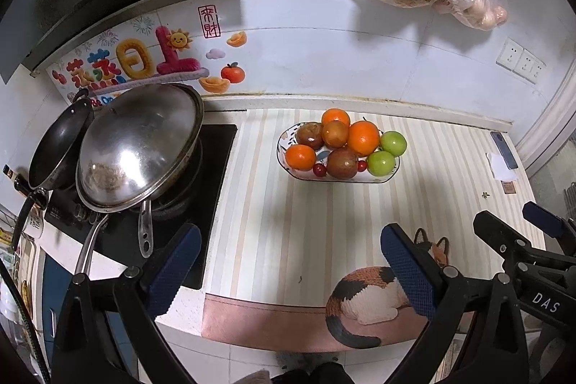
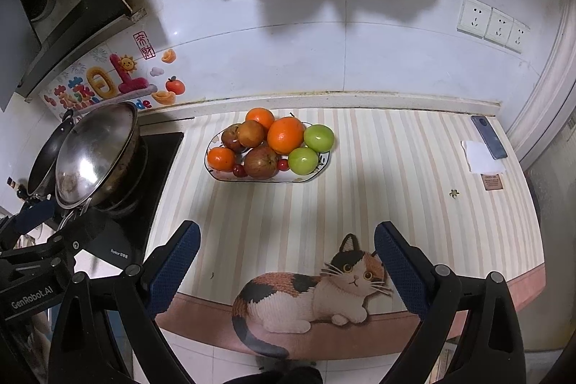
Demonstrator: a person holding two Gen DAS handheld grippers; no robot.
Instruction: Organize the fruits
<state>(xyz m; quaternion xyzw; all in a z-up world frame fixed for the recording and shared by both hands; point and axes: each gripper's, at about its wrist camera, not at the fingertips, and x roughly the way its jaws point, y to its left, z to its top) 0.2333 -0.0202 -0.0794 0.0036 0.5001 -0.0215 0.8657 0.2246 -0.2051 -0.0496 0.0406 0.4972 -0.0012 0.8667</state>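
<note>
Both jaws are gaping wide, gripping nothing: left gripper (image 1: 289,272) and right gripper (image 2: 286,270) are hovering well short of the plate (image 2: 216,173). All fruits (image 2: 273,146) are sitting piled on it; sorted already or awaiting sorting, I'm unable to tell.

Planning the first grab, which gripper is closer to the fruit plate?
Left, slightly. The left gripper faces the fruit plate almost head-on; the right gripper sits further right, plate up-left of it.
</note>
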